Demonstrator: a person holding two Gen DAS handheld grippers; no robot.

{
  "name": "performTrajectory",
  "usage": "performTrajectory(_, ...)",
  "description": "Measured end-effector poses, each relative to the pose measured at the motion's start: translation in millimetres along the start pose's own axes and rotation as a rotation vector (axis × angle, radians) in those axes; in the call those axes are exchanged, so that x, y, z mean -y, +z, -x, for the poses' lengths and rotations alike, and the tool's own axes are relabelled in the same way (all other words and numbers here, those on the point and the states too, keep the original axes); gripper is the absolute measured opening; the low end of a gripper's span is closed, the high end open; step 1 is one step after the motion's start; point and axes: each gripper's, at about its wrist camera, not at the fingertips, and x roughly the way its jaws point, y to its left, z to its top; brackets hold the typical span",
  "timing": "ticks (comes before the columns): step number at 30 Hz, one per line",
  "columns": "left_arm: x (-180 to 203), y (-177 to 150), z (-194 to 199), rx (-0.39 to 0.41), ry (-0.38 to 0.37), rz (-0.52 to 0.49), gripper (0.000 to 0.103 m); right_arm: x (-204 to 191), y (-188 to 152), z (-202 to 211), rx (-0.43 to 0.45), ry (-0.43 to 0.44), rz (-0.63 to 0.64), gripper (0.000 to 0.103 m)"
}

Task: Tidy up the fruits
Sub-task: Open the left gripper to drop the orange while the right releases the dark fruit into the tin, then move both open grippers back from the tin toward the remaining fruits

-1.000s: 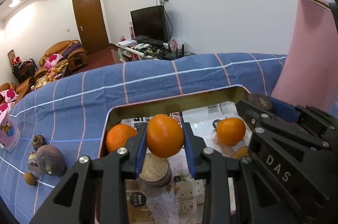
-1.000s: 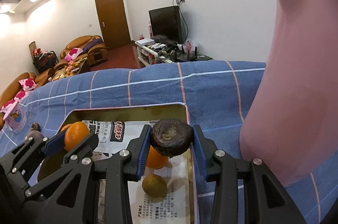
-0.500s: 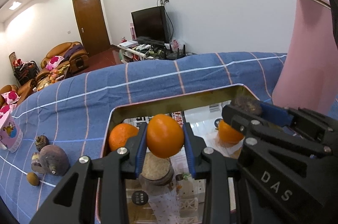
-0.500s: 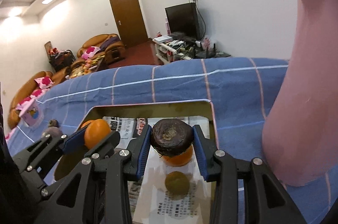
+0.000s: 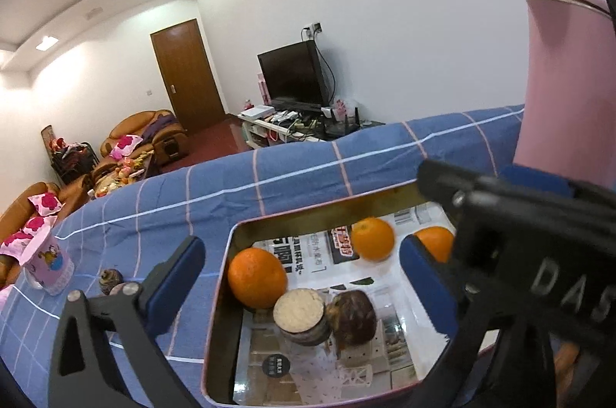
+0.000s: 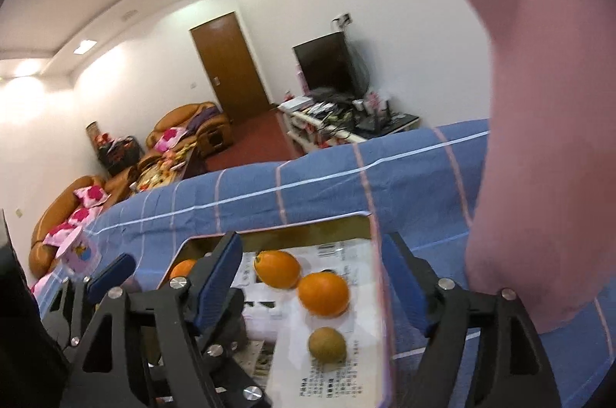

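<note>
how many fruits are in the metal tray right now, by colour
orange fruits: 3
dark brown fruit: 1
small olive-brown fruit: 1
total in the tray: 5

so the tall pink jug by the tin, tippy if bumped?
Probably. The pink jug stands tall and upright on soft blue checked bedding, so a high nudge could tip it. It looks rigid and smooth, possibly slippery. Whether it is full cannot be seen.
</note>
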Motion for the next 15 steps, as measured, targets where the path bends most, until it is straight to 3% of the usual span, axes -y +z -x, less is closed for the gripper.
performTrajectory(6,-7.6,-0.3,4.9,0.039,0.050,0.019,0.103,9.0,-0.5,1.0,0.030,-0.080,-0.005,0.076)
performTrajectory(15,-17.4,-4.6,9.8,0.060,0.097,0.018,0.103,-6.0,-9.4,13.4,0.130,-0.174,0.126,0.076)
